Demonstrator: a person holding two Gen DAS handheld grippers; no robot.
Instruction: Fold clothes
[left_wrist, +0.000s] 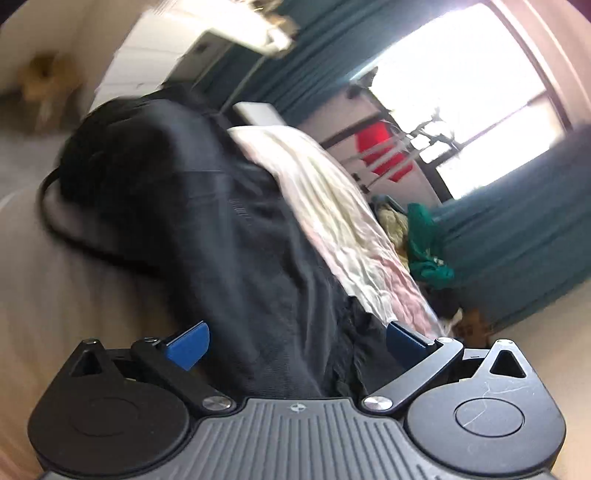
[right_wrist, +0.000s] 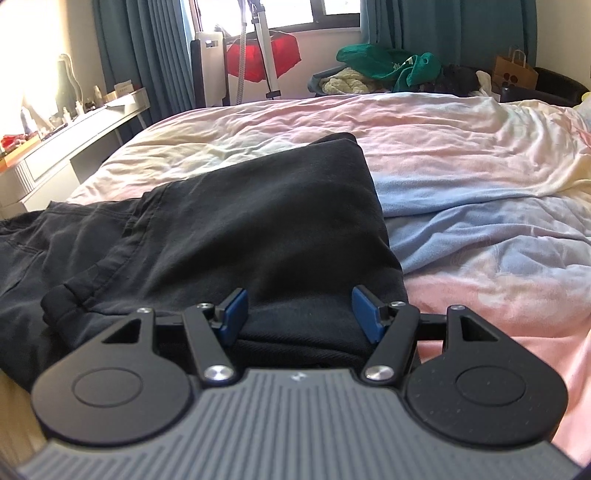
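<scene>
A black garment (right_wrist: 258, 206) lies folded on the pink, white and blue bed cover (right_wrist: 461, 155), with a looser part trailing off to the left. Its thick near fold sits between the blue pads of my right gripper (right_wrist: 299, 310), whose jaws stand apart without visibly pressing the cloth. The left wrist view is tilted and blurred. There the same dark garment (left_wrist: 221, 229) runs up from between the wide-open fingers of my left gripper (left_wrist: 295, 339), and the bed cover (left_wrist: 332, 206) lies beside it. Neither blue pad touches the fabric.
A white desk (right_wrist: 74, 140) with small items stands left of the bed. Behind the bed are a green clothing pile (right_wrist: 384, 66), a red cloth (right_wrist: 266, 55) on a stand, a paper bag (right_wrist: 515, 72) and teal curtains. A black cable (left_wrist: 48, 210) loops near the garment.
</scene>
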